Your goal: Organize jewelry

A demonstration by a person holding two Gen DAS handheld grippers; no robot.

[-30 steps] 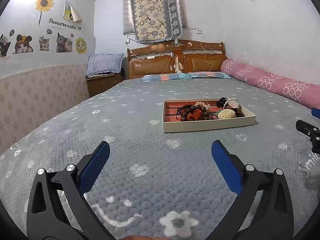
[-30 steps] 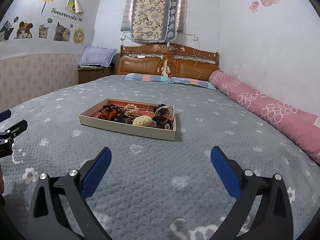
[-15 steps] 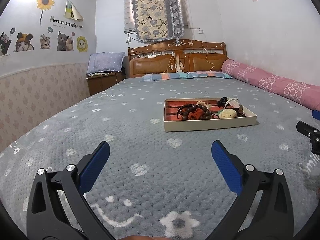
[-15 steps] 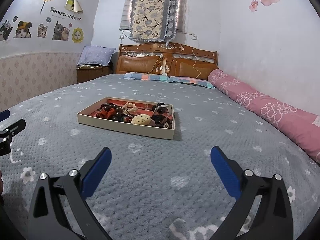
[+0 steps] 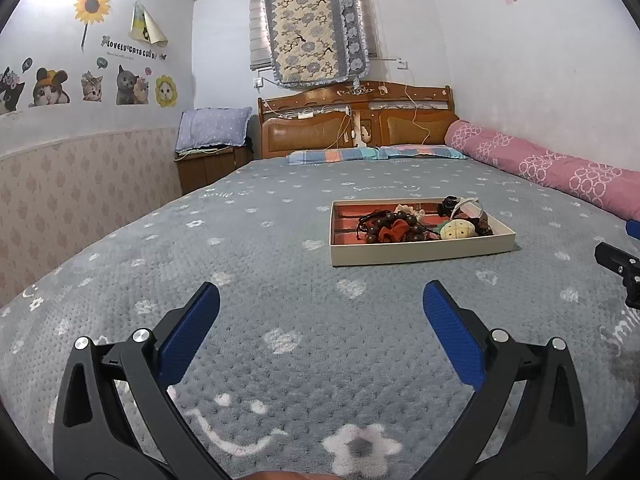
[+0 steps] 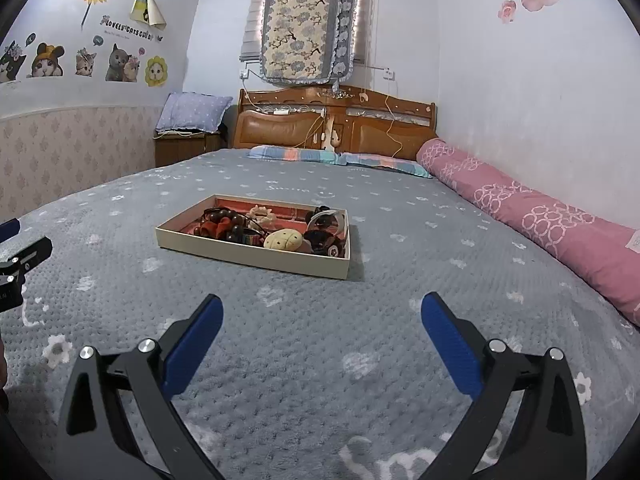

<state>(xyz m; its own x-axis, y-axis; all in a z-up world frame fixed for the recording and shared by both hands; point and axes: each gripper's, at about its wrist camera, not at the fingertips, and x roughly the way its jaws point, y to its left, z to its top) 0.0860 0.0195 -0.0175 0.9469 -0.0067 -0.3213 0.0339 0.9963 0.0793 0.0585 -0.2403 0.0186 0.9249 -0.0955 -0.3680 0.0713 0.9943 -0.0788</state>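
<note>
A shallow cream tray (image 5: pixel 420 254) with a red lining sits on the grey bed, also in the right wrist view (image 6: pixel 248 258). It holds a heap of jewelry: a dark wooden bead bracelet (image 5: pixel 380 226), a red bow (image 5: pixel 392 234), a yellow round charm (image 5: pixel 456 230) (image 6: pixel 284 240) and dark pieces (image 6: pixel 324 236). My left gripper (image 5: pixel 320 300) is open and empty, well short of the tray. My right gripper (image 6: pixel 320 312) is open and empty, also short of it.
The grey flower-print bedspread (image 5: pixel 280 320) spreads all around the tray. A pink rolled quilt (image 6: pixel 540 216) lies along the right wall. Pillows (image 5: pixel 376 155) and a wooden headboard (image 5: pixel 356 124) stand at the far end. A nightstand (image 5: pixel 208 168) is at the back left.
Both grippers have drifted slightly, so the tray sits a little differently in each view. Both stay open and empty.
</note>
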